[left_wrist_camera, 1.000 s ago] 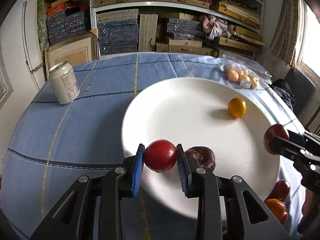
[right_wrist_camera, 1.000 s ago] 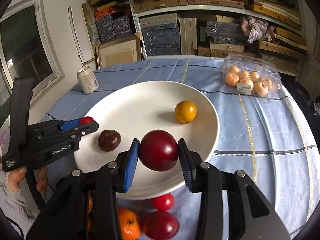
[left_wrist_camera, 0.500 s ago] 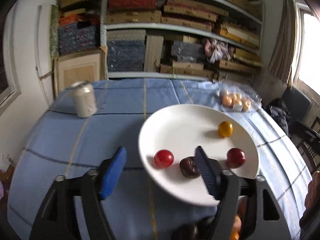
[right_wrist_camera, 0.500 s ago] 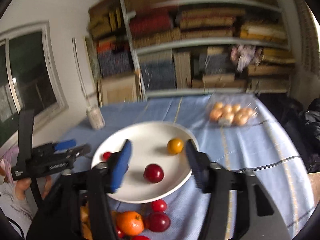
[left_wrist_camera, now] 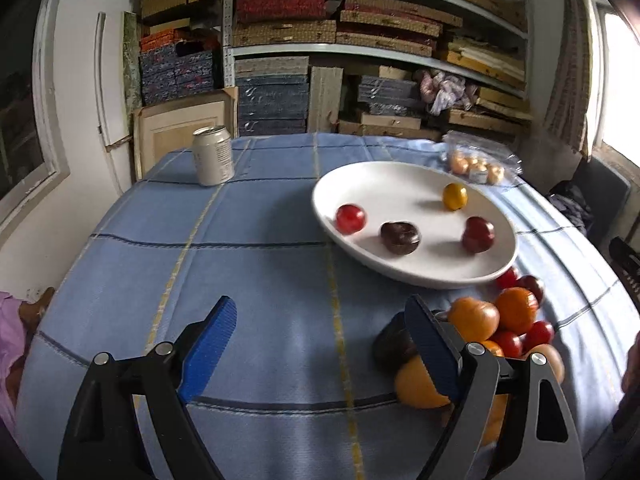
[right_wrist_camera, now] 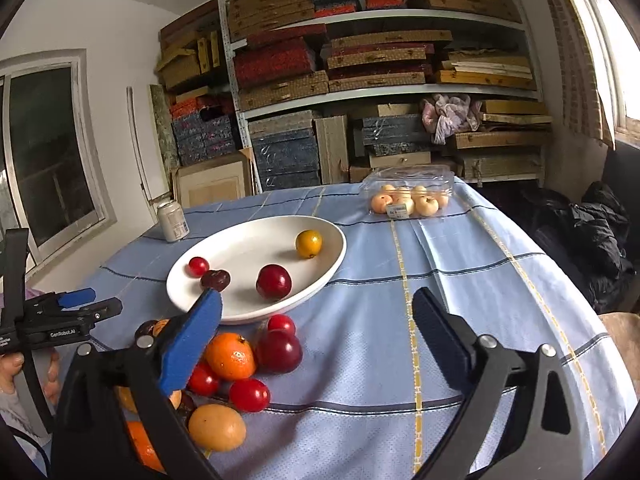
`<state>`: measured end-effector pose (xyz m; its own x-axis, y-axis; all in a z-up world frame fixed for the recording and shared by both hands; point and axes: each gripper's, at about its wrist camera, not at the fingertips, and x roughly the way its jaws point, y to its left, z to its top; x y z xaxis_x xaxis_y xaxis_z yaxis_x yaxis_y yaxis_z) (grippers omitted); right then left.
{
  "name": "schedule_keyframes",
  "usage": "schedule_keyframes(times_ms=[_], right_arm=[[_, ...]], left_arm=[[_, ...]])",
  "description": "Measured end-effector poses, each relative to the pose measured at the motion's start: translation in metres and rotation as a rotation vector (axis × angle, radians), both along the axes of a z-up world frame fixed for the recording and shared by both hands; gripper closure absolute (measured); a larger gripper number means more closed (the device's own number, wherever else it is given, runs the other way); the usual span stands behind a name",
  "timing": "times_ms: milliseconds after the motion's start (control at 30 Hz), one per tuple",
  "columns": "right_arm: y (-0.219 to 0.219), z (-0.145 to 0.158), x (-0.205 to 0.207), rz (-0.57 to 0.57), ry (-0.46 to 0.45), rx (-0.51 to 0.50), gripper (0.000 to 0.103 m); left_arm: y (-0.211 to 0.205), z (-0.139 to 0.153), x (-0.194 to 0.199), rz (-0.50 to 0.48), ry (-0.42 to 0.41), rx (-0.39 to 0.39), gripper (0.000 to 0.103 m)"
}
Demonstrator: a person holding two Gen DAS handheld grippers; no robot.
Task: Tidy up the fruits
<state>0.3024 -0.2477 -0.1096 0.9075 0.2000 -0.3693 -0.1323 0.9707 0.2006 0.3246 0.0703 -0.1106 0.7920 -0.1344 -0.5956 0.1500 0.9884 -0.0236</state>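
Fruits sit partly on the glossy white round plate (left_wrist_camera: 414, 276). In the left wrist view, my left gripper (left_wrist_camera: 320, 328) has just been opening and holds nothing. In the right wrist view, my right gripper (right_wrist_camera: 316, 320) likewise spreads empty; next I pick from the smooth round loose pile (right_wrist_camera: 232, 356).

The left gripper (left_wrist_camera: 320, 320), its jaws just opened and empty, stands over cloth (left_wrist_camera: 256, 280); plate (left_wrist_camera: 400, 272) ahead-right, fruit pile (left_wrist_camera: 516, 312) beside its right finger.
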Motion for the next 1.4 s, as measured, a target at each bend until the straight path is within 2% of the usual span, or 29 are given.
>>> schedule_keyframes(times_ms=[167,433,600,667,733,800,933,1067,1200,1333,1400], right_arm=[[-0.001,-0.004,0.002,-0.004,0.023,0.005,0.009],[0.004,-0.003,0.005,0.015,0.03,0.004,0.009],[0.003,-0.003,0.005,0.026,0.039,0.018,0.009],[0.003,-0.003,0.005,0.027,0.042,0.018,0.009],[0.003,-0.003,0.005,0.027,0.042,0.018,0.009],[0.003,-0.003,0.005,0.029,0.043,0.021,0.009],[0.004,-0.004,0.006,0.032,0.05,0.024,0.009],[0.004,-0.004,0.005,0.032,0.049,0.026,0.009],[0.004,-0.005,0.005,0.034,0.051,0.025,0.009],[0.004,-0.004,0.005,0.036,0.052,0.025,0.009],[0.004,-0.004,0.005,0.036,0.053,0.026,0.009]], left_arm=[[-0.013,-0.01,0.006,-0.059,0.036,0.017,0.016],[-0.037,-0.03,0.019,-0.096,0.075,0.14,0.016],[-0.034,-0.032,0.024,-0.101,0.093,0.127,0.016],[-0.031,-0.032,0.025,-0.115,0.111,0.116,0.023],[-0.033,-0.033,0.025,-0.148,0.133,0.114,0.048],[-0.034,-0.034,0.025,-0.179,0.14,0.101,0.053],[-0.039,-0.035,0.023,-0.204,0.122,0.117,0.055],[-0.039,-0.036,0.024,-0.214,0.131,0.1,0.058],[-0.041,-0.036,0.025,-0.245,0.15,0.07,0.073],[-0.037,-0.037,0.026,-0.241,0.167,0.057,0.079],[-0.032,-0.038,0.028,-0.24,0.193,0.026,0.08]])
